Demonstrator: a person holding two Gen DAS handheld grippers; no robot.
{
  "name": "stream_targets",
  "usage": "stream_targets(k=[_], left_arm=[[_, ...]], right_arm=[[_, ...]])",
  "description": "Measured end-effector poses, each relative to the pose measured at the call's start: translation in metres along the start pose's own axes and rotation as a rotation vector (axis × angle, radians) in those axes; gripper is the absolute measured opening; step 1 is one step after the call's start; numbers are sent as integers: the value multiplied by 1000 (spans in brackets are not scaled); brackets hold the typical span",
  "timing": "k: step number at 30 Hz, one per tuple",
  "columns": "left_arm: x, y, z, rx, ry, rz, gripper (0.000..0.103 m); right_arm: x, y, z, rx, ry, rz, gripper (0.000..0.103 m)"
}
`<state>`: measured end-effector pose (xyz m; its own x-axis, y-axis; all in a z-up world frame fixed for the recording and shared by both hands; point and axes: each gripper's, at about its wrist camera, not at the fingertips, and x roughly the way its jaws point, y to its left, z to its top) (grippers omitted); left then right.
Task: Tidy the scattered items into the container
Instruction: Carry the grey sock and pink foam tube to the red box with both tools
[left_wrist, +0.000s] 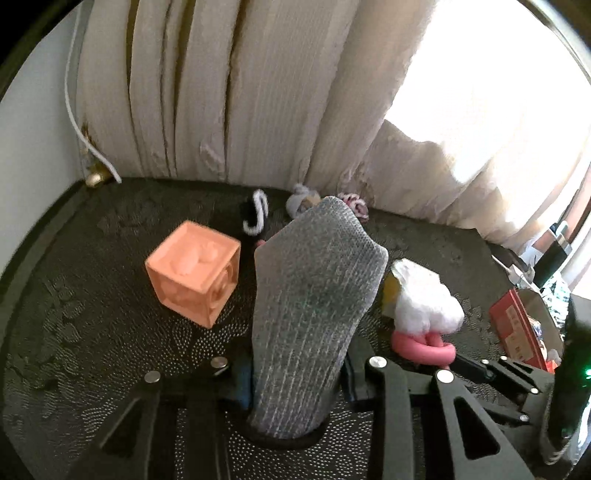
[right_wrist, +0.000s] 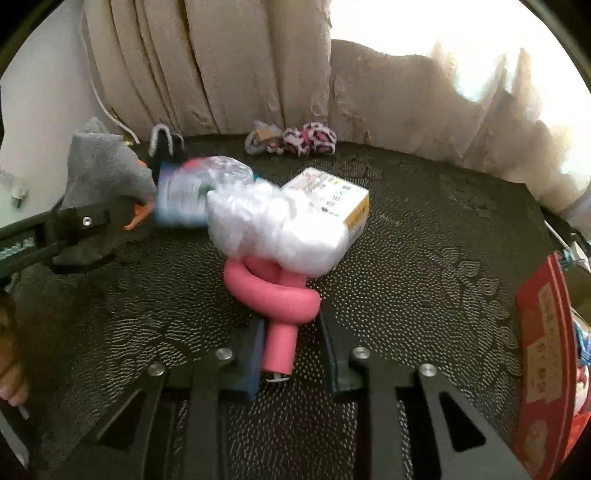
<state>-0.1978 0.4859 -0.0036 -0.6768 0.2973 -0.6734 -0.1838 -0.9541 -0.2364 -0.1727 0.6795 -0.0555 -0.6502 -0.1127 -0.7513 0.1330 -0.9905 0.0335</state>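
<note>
While the left gripper (left_wrist: 295, 380) clamps a grey sock (left_wrist: 314, 295), an orange cube (left_wrist: 194, 273) sits beside; the right gripper (right_wrist: 291, 354) grips a pink foam tube (right_wrist: 275, 295) under a white bag (right_wrist: 280, 229).

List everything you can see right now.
sock: 1, grey, in left tool
cube: 1, orange, left of sock
tube: 1, pink, knotted, in front of bag
bag: 1, white, mid-table
box: 1, white and yellow, partly under bag
scrunchies: 2, grey and pink-patterned, by curtain
container: 1, red, right edge
table: 1, dark, patterned
curtain: 1, beige, behind table
left tool: 1, black, shut on sock
right tool: 1, black, shut on tube's end
</note>
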Motion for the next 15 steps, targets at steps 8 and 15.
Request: stream_targets(k=[8,15], left_arm=[[-21,-27,0,61,-44,-51,37],[-20,-45,1,95,-53,-84,37]], right_arm=[[-53,-16,4,35,-100,7,29],[-99,-62,-2,148,-160,-60,29]])
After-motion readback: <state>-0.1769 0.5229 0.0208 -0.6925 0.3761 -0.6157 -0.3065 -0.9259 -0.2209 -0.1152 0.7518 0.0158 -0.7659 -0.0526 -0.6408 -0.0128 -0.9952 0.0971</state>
